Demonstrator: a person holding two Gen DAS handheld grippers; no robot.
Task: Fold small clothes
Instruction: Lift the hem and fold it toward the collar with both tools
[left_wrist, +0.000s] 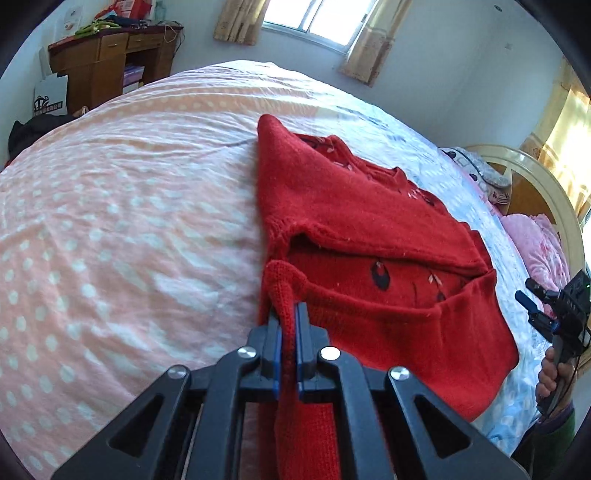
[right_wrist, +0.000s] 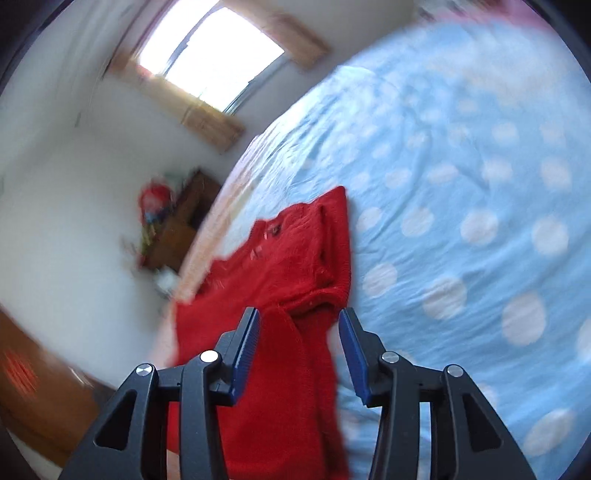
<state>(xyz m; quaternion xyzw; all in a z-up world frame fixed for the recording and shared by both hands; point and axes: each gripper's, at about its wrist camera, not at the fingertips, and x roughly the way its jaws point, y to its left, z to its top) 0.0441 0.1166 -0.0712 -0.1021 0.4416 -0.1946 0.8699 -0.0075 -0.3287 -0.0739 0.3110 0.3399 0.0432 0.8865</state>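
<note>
In the left wrist view, the polka-dot bedspread (left_wrist: 110, 221) fills the left half of the frame, and the red knitted sweater (left_wrist: 369, 229) lies right of centre, partly folded, with one layer already laid over the body and a dark motif showing in the gap beneath it. At bottom centre the left gripper (left_wrist: 288, 325) is clenched on a bunched ridge of the sweater's near edge, the knit pinched between the blue pads and trailing down under the jaws. Far to the right edge the right gripper (left_wrist: 532, 302) shows small, held in a hand (left_wrist: 554, 373) and apart from the cloth. In the right wrist view (which is badly smeared), the same sweater (right_wrist: 280, 295) sits centre-left on the blue part of the bedspread (right_wrist: 461, 184), and the right gripper (right_wrist: 299, 317) is released: its jaws stand apart with the cloth behind them and nothing pressed between the pads. The risk, as I judge it, is that a one-sided pull by the left gripper drags the whole loose garment across the smooth cover and undoes the earlier fold, since nothing pins the far side. The thin pinch could also slip off the stretchy knit and leave a crooked edge.
</note>
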